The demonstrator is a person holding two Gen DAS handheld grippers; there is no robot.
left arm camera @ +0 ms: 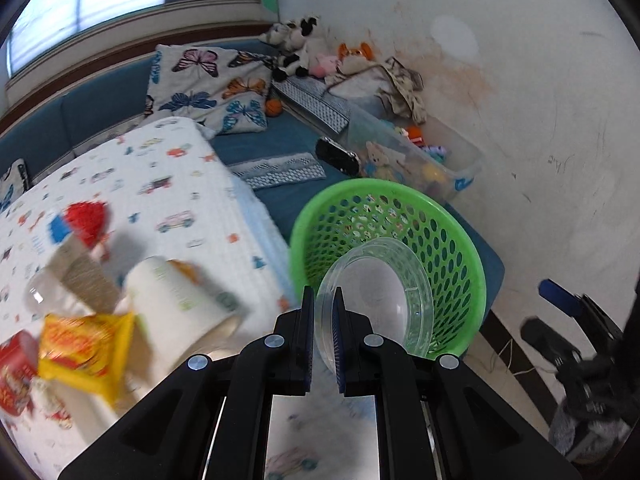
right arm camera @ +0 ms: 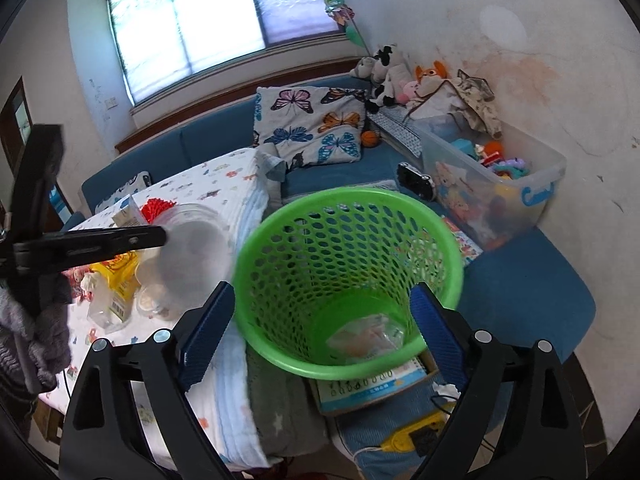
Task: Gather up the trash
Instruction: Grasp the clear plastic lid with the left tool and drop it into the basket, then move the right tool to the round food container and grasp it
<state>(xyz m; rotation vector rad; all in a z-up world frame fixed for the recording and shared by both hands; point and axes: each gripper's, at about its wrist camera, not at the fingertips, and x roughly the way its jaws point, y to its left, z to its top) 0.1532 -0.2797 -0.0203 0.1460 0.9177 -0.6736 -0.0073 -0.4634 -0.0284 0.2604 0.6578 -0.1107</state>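
My left gripper is shut on the rim of a clear plastic bowl and holds it in front of the green mesh basket. In the right wrist view the bowl hangs blurred just left of the basket, with the left gripper's fingers on it. My right gripper is open, its two fingers on either side of the basket's lower rim. A clear wrapper lies at the basket's bottom. On the patterned table lie a white cup, a yellow wrapper and a red pack.
A blue sofa runs behind and to the right, with butterfly cushions, plush toys and a clear toy bin. A book and cloths lie under the basket. The wall stands on the right.
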